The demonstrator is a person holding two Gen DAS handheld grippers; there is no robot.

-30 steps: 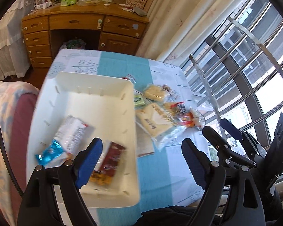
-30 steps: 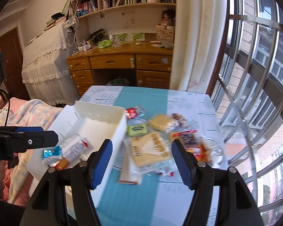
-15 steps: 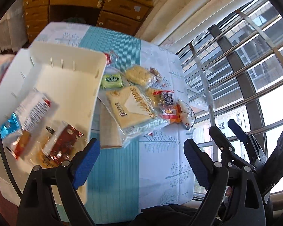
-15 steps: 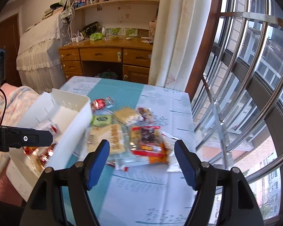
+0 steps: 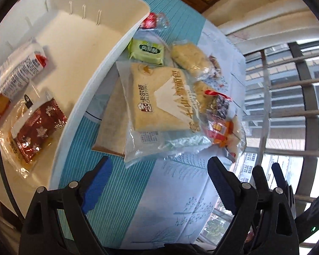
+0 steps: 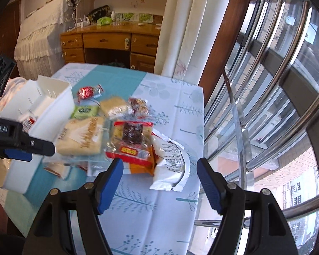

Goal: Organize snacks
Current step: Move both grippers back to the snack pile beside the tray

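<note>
Both tongs had dropped closer to the snack pile since the earlier frames; the left gripper [image 5: 157, 180] had swung off the white bin [image 5: 108, 48] toward the bread packet [image 5: 159, 102]. Left jaws had opened a little and stood spread, nothing between them; right gripper [image 6: 160, 182] had also widened — empty, spread. Judged step: reaching for the next loose snack. To do it well, take one packet by a free edge, not the overlapped stack, and lift clear of the bin wall. Bread packet lay just ahead of the left tongs, bin to their left; the white wrapper [image 6: 172, 163] lay just ahead of the right tongs, the red-bordered packet [image 6: 131, 142] beyond it.
</note>
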